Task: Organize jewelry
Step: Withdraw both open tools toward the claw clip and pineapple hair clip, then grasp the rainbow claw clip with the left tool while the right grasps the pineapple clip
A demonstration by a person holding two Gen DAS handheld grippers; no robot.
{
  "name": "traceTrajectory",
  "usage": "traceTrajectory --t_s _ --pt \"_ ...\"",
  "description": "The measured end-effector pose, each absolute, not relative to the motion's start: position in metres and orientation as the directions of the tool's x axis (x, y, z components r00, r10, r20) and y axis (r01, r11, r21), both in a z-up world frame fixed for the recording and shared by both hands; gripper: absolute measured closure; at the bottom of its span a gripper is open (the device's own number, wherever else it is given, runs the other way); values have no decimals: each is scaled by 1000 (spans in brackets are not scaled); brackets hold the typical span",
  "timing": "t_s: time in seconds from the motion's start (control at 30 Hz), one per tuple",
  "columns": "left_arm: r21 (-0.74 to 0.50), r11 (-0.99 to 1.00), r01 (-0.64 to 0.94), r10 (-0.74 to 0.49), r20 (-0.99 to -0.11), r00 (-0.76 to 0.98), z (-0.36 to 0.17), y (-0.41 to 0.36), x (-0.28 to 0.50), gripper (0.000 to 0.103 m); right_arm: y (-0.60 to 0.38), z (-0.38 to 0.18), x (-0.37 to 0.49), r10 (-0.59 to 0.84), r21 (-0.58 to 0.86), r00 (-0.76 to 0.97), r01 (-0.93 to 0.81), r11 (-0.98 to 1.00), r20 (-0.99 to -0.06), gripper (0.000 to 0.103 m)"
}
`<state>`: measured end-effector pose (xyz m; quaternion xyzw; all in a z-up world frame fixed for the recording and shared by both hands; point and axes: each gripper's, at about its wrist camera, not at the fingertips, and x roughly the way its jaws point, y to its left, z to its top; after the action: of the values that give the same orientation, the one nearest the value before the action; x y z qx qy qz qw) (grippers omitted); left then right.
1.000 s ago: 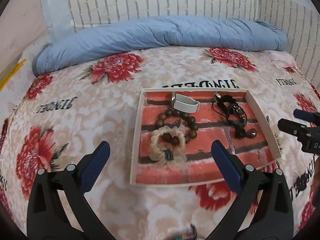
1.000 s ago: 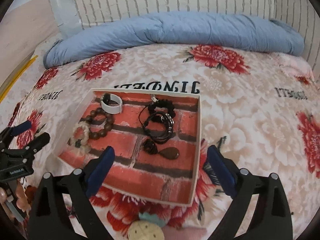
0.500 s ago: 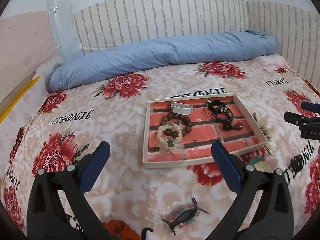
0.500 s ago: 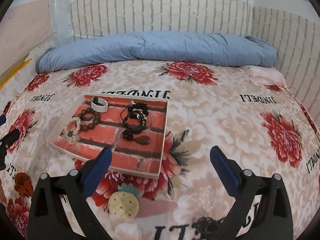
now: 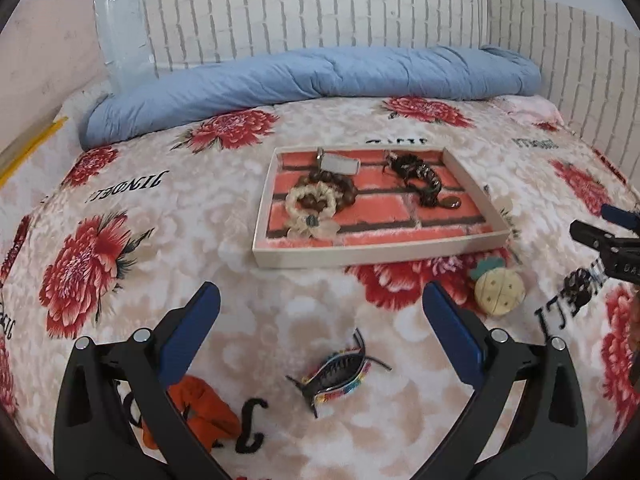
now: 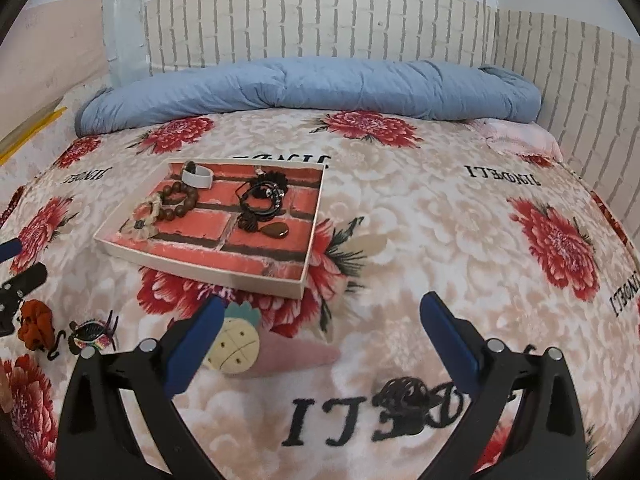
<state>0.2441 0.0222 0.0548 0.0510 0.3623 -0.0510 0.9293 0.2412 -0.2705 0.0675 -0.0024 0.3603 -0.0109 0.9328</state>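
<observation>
Left gripper (image 5: 320,316) jaws wide, holding nothing, above the bed. Directly between and below them lies a multicoloured hair claw (image 5: 338,372); by the left finger an orange scrunchie (image 5: 200,408) and a black S-shaped hook (image 5: 250,426). The right wrist view shows these only small at its left edge.

Right gripper (image 6: 320,324) jaws wide too, empty. Only this view shows a black filigree clip (image 6: 404,398) lying on the printed letters between the fingers, and a pink clip (image 6: 296,356) beside the pineapple hair clip (image 6: 234,346), which sits just at the left fingertip.

Farther out, the shallow white tray (image 5: 376,254) with a red brick-pattern liner rests on the bed. Inside: cream scrunchie (image 5: 310,210) overlapping a brown bead bracelet (image 5: 340,188), a white band (image 5: 339,165) at the far edge, a tangle of black cord jewellery (image 5: 416,178) with a brown teardrop pendant (image 6: 278,231).

Bed cover (image 6: 420,220): beige plush, red flowers, black mirrored lettering, possibly "JINDELI". Rolled blue quilt (image 6: 320,84) along the far edge. White brick-pattern wall (image 6: 320,20) behind.
</observation>
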Motion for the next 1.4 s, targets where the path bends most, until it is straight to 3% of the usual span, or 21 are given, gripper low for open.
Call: traceTrajectory --t_s 0.73,1.4 --pt "13 995 97 -56 -742 668 -9 38 237 5 -233 7 232 15 7 707 -14 1000 -707 7" --pt "-29 994 108 -92 -765 637 -42 29 247 5 -202 -16 247 -14 -75 706 -55 996 -708 8"
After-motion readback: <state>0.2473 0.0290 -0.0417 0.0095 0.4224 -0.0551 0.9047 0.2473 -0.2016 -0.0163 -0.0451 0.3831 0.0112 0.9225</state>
